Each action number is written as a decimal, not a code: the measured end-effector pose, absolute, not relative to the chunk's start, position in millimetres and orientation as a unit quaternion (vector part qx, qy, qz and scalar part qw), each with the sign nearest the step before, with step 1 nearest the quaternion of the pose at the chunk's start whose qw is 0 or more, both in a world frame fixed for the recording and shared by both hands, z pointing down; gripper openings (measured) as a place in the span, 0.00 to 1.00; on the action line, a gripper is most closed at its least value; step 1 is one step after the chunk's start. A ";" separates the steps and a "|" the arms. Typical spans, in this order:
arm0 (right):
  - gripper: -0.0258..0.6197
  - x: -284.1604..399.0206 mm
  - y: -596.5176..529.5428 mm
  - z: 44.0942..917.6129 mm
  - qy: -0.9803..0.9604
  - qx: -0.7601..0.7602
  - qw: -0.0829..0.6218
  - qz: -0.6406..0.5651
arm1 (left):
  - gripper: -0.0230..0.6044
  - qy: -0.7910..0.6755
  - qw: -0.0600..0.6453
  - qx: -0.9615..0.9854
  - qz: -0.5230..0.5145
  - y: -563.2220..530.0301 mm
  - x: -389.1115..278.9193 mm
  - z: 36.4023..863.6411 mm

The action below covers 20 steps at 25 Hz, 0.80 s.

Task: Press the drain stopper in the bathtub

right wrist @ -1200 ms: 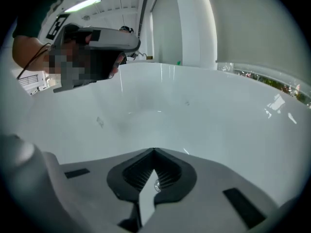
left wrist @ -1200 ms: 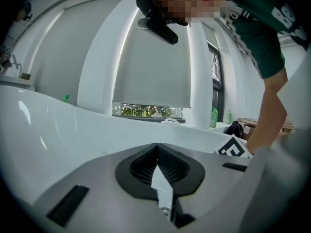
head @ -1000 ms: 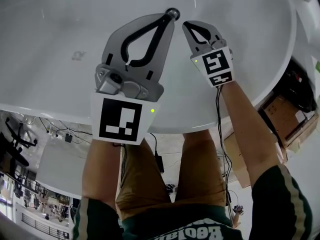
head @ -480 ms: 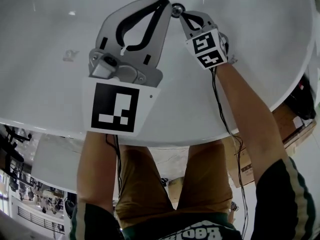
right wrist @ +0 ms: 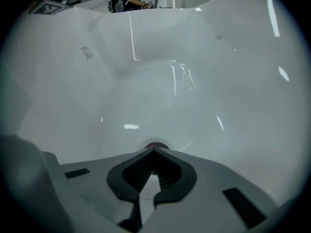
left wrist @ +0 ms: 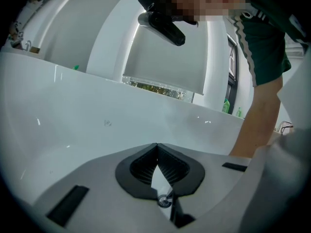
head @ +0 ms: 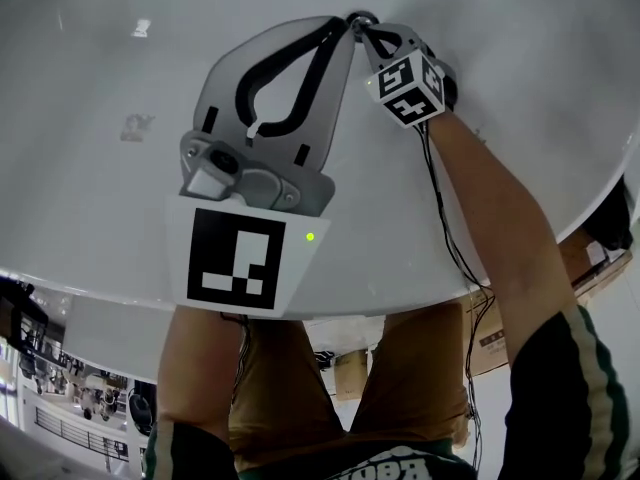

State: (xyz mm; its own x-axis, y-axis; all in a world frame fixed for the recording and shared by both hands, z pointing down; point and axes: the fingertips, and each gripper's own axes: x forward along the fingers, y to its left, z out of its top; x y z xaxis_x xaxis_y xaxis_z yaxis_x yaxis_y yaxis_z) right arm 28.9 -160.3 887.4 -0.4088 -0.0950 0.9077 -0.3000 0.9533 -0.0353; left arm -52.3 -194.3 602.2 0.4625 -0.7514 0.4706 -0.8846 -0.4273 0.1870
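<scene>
No legible text (shirt print (head: 398,468) perhaps)

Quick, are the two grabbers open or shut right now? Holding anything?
Left gripper: shut, empty.
Right gripper: shut, empty, tips by the round metal drain stopper.

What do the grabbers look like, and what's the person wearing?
The left gripper and right gripper are grey with black-lined jaws, each carrying a white cube with black squares. A black cable runs from the right one. The person wears dark green striped sleeves and tan shorts.
</scene>
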 end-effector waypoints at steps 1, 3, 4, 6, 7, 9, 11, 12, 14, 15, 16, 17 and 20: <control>0.06 27.6 -159.3 892.5 -0.833 0.115 0.533 0.096 | 0.04 -0.494 0.210 0.828 0.162 -194.1 -52.8 604.1; 0.06 24.6 -157.6 902.2 -0.832 0.111 0.536 0.096 | 0.04 -0.497 0.210 0.825 0.166 -193.5 -54.0 607.7; 0.06 23.8 -157.5 906.6 -0.831 0.110 0.537 0.097 | 0.04 -0.500 0.209 0.824 0.166 -193.6 -54.7 609.1; 0.06 22.4 -157.3 915.0 -0.828 0.107 0.542 0.097 | 0.04 -0.504 0.209 0.821 0.166 -193.9 -56.5 611.3; 0.06 21.2 -156.4 919.3 -0.827 0.105 0.544 0.097 | 0.04 -0.505 0.211 0.820 0.165 -193.3 -57.4 612.6; 0.06 17.1 -153.9 927.1 -0.824 0.103 0.548 0.100 | 0.04 -0.503 0.214 0.821 0.163 -191.4 -58.4 615.1; 0.06 13.4 -152.9 933.2 -0.822 0.103 0.550 0.103 | 0.04 -0.502 0.213 0.823 0.160 -190.9 -58.8 616.6; 0.06 12.9 -152.6 935.4 -0.821 0.103 0.552 0.105 | 0.04 -0.502 0.212 0.823 0.160 -190.9 -59.2 616.9; 0.06 14.7 -150.3 939.3 -0.814 0.101 0.562 0.111 | 0.04 -0.506 0.210 0.821 0.163 -190.8 -60.6 617.0; 0.06 16.9 -148.3 941.9 -0.807 0.100 0.569 0.120 | 0.04 -0.508 0.209 0.819 0.164 -190.7 -61.5 617.0; 0.06 19.2 -146.4 944.7 -0.800 0.099 0.577 0.130 | 0.04 -0.510 0.210 0.818 0.164 -190.7 -62.4 617.3; 0.06 21.0 -145.2 946.5 -0.795 0.100 0.581 0.140 | 0.04 -0.512 0.211 0.816 0.164 -190.7 -63.3 617.5; 0.06 22.4 -144.3 946.6 -0.792 0.098 0.586 0.139 | 0.04 -0.517 0.217 0.812 0.160 -191.0 -64.7 617.3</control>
State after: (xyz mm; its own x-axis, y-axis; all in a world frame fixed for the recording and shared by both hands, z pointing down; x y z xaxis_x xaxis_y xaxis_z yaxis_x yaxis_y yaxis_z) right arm 22.4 -144.3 946.6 -0.2934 0.0077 0.9560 -0.3194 0.9417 -0.1056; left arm -64.7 -191.0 617.3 0.4143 -0.7709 0.4838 -0.9095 -0.3712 0.1873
